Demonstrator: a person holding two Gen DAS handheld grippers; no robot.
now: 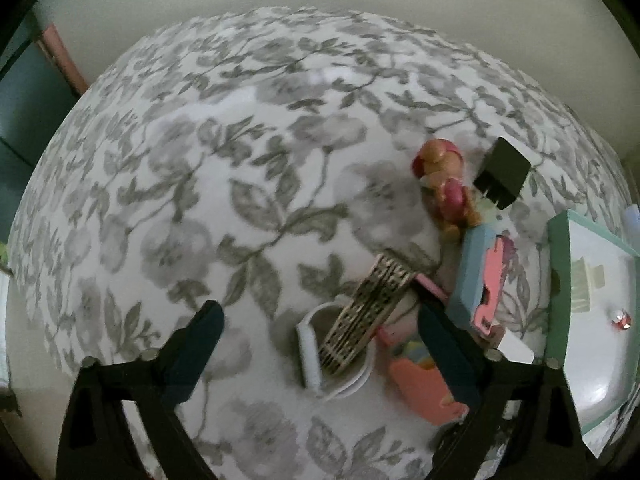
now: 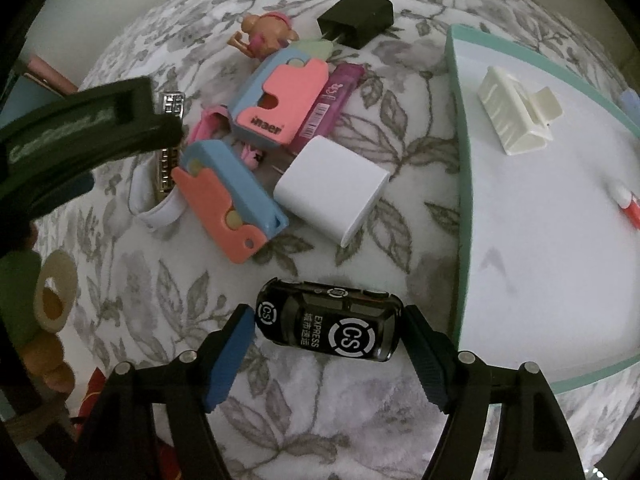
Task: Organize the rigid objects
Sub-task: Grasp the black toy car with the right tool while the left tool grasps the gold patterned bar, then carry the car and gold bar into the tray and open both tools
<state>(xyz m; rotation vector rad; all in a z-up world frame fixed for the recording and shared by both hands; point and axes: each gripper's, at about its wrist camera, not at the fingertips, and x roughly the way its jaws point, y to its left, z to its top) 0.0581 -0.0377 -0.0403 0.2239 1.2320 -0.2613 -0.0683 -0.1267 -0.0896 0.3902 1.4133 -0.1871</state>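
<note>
My right gripper [image 2: 326, 354] points down at the flowered cloth [image 2: 360, 400] with a black toy car [image 2: 329, 324] marked "CS EXPRESS" lying crosswise between its blue pads [image 2: 230, 360]. Both pads stand at the car's ends, but I cannot tell whether they press on it. Just right of the car lies a white tray with a mint-green rim [image 2: 460, 184], holding a cream hair claw [image 2: 516, 114] at its far side and a small red-and-white thing [image 2: 628, 204] at its right edge.

Beyond the car, in the middle of the cloth, sit a white charger cube [image 2: 332, 190], a blue-and-pink folding cutter [image 2: 230, 200] to its left, a second one marked "inaer" [image 2: 280, 100] farther off, a purple lead case [image 2: 332, 104] beside that, then a small doll figure [image 2: 266, 34] and a black plug adapter [image 2: 356, 20] at the far end.

My left gripper [image 1: 320, 356] hangs released, its fingers wide apart over a patterned metal bar [image 1: 368, 316] that leans across a white band [image 1: 310, 356]. Its right finger [image 1: 448, 356] overlaps the pink cutter [image 1: 420, 388].
</note>
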